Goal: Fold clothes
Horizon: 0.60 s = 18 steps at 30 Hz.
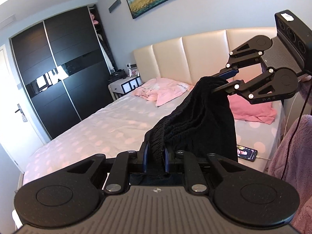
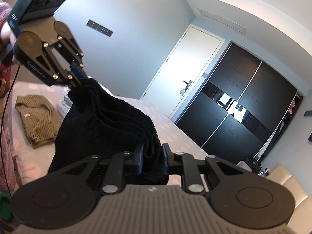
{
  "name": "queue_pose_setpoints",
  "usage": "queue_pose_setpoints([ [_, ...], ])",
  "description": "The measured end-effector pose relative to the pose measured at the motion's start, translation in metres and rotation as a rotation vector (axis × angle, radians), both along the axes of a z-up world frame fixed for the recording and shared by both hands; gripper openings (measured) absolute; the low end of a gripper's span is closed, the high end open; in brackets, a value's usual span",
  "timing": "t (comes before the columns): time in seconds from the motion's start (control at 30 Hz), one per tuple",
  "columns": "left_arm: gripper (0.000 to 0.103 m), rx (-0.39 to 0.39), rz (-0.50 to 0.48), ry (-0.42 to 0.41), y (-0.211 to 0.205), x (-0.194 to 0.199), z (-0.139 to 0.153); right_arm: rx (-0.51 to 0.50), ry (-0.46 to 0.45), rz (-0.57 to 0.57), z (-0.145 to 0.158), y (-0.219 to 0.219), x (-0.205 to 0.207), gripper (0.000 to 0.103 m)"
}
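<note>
Black shorts (image 1: 195, 120) with a ruched elastic waistband hang stretched between my two grippers above the bed. In the left wrist view my left gripper (image 1: 155, 156) is shut on one end of the waistband, its blue pads pressing the fabric. My right gripper (image 1: 220, 82) holds the other end at the upper right. In the right wrist view the right gripper (image 2: 152, 159) is shut on the bunched waistband of the shorts (image 2: 101, 120). The left gripper (image 2: 77, 80) pinches the far end at the upper left. The lower part of the shorts dangles below.
The bed (image 1: 97, 128) has a pale polka-dot sheet and a cream headboard (image 1: 195, 54). Pink clothes (image 1: 165, 91) and a pink cloth (image 1: 251, 111) lie near the headboard. A phone (image 1: 246, 153) lies at the bed's edge. A folded olive striped sweater (image 2: 37, 117) lies on the bed. A dark wardrobe (image 1: 58, 74) stands beyond.
</note>
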<state>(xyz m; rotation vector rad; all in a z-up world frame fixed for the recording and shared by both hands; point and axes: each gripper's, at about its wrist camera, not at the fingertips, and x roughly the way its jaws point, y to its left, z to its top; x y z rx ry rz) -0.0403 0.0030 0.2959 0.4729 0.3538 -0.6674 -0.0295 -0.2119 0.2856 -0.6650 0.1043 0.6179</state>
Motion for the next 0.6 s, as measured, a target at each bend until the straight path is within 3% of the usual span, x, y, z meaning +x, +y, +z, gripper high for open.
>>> queue_pose_setpoints([
  [0.13,0.014,0.006,0.003,0.005,-0.006,0.021,-0.004,-0.026,-0.005,-0.023,-0.004,0.004,0.017,0.022],
  [0.47,0.014,-0.018,0.09,0.005,-0.031,0.113,-0.023,-0.068,-0.073,-0.153,-0.03,0.015,0.106,0.022],
  [0.6,0.014,-0.014,0.128,-0.101,-0.038,0.135,-0.017,-0.074,-0.185,-0.198,-0.028,0.018,0.132,0.022],
])
